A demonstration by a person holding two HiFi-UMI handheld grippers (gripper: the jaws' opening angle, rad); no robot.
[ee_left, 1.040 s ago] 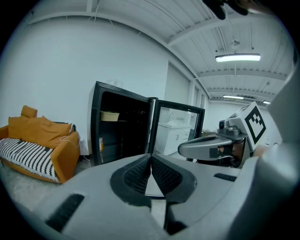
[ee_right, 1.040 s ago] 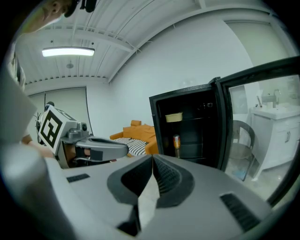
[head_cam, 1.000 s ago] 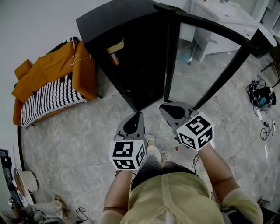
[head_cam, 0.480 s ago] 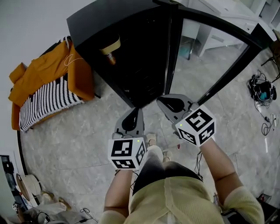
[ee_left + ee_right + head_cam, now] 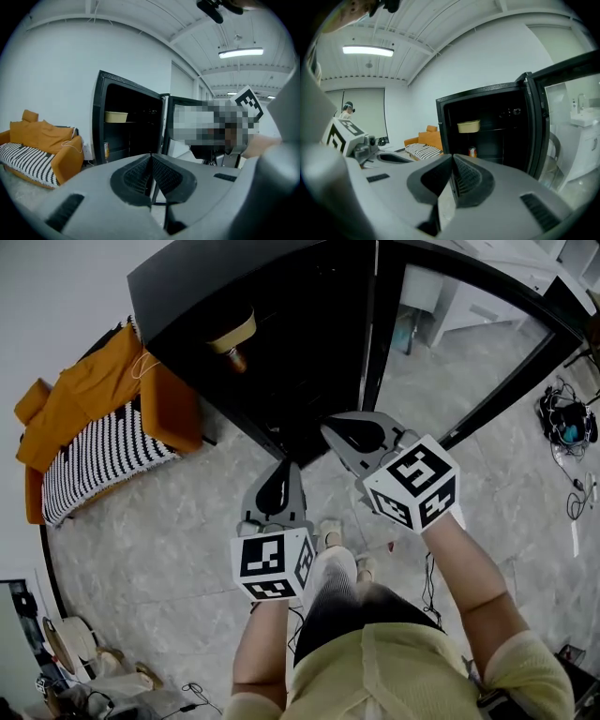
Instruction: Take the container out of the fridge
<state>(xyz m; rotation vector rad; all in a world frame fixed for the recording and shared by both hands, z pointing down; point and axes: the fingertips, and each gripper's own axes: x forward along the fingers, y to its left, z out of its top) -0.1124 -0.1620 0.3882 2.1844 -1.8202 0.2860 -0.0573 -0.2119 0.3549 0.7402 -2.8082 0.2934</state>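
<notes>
Left hand-held gripper (image 5: 286,470) and right hand-held gripper (image 5: 330,430), closed, neared fridge (image 5: 300,352); container (image 5: 232,331) lies crosswise.

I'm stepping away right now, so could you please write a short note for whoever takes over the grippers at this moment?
Left gripper: shut, empty.
Right gripper: shut, empty.
Container: on an upper shelf inside the black fridge, untouched; a can stands below it.
Done: the door stands open.
Left: open a gripper, reach in, grip the container, bring it out.
</notes>
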